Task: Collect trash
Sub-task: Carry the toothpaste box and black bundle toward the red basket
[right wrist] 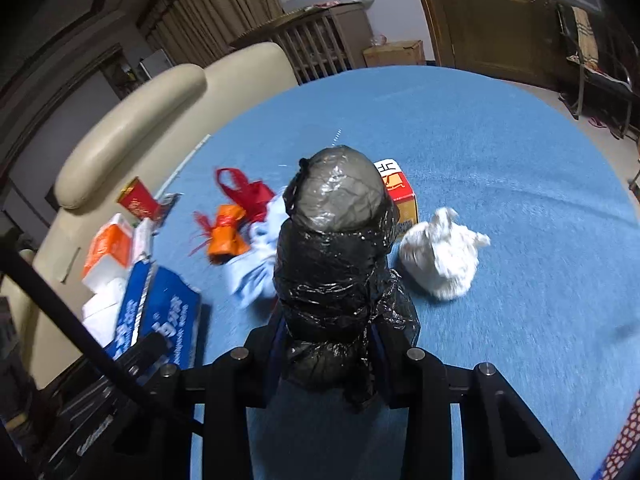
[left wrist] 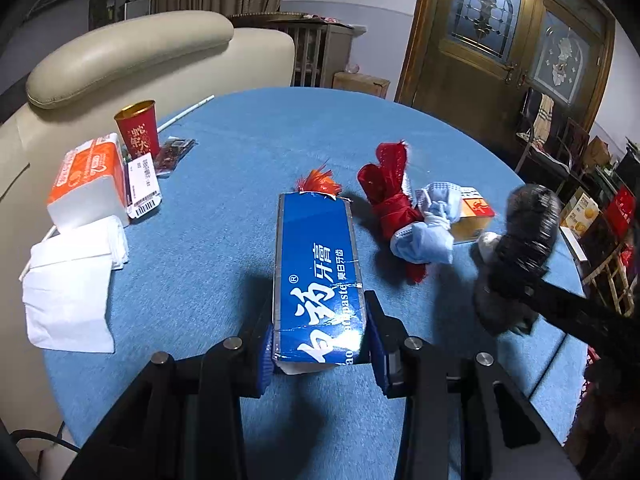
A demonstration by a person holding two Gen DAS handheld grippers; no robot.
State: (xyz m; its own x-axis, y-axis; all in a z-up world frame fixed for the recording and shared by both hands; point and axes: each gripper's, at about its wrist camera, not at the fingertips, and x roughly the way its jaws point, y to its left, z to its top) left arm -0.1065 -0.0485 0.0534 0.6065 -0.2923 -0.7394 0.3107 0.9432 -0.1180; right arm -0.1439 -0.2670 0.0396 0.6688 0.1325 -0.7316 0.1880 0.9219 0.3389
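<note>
My left gripper [left wrist: 320, 344] is shut on a blue toothpaste box [left wrist: 318, 264], its pads pressing both long sides, the box pointing away over the blue table [left wrist: 240, 152]. In the right wrist view my right gripper [right wrist: 328, 346] is shut on a bundled black plastic bag [right wrist: 336, 248] that stands up between its fingers. The same black bag [left wrist: 528, 224] shows at the right of the left wrist view. Loose on the table lie a red bag [left wrist: 386, 188], a crumpled blue mask [left wrist: 428, 236], a small orange box [left wrist: 476, 212], an orange wrapper [right wrist: 226, 234] and a white crumpled bag [right wrist: 440, 256].
At the table's left stand a red paper cup [left wrist: 138, 128], an orange-and-white tissue pack [left wrist: 88, 184] and white napkins [left wrist: 72, 280]. A cream sofa [left wrist: 120, 52] runs behind the table. Wooden doors [left wrist: 500, 60] and stacked boxes are at the right.
</note>
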